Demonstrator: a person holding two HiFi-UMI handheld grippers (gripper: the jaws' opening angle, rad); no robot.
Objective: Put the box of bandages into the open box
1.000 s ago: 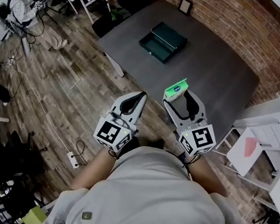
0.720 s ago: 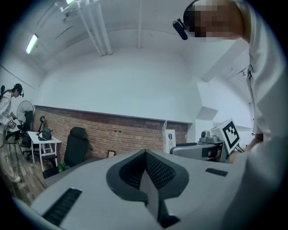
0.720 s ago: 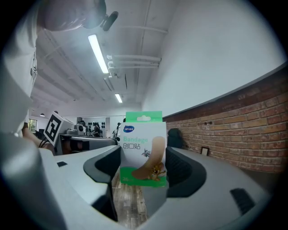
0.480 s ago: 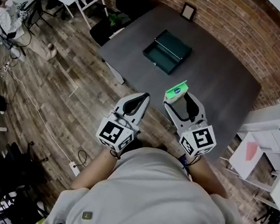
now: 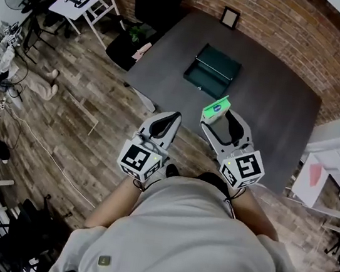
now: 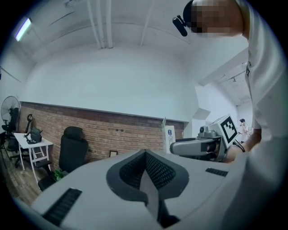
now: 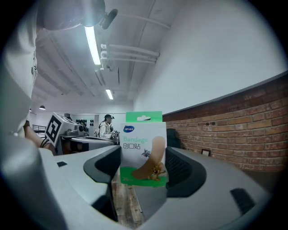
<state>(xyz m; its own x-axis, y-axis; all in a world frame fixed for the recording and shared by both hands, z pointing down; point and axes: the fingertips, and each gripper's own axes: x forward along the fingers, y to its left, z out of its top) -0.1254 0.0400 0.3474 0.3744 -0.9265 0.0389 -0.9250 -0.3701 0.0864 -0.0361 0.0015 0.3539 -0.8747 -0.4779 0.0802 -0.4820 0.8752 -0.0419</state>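
While the right gripper (image 5: pixel 218 119) clamps the one box of bandages (image 7: pixel 143 150) upright between its two jaws, the left gripper (image 6: pixel 145 155) is closed, its jaws pressed together on nothing. Both grippers are held side by side, not touching. Seen from the head view, the box of bandages lines up with the near edge of the single dark table (image 5: pixel 269 109), well apart from the one open box (image 5: pixel 212 71), which lies toward the table's left edge. One small picture frame (image 5: pixel 229 17) stands at the far edge.
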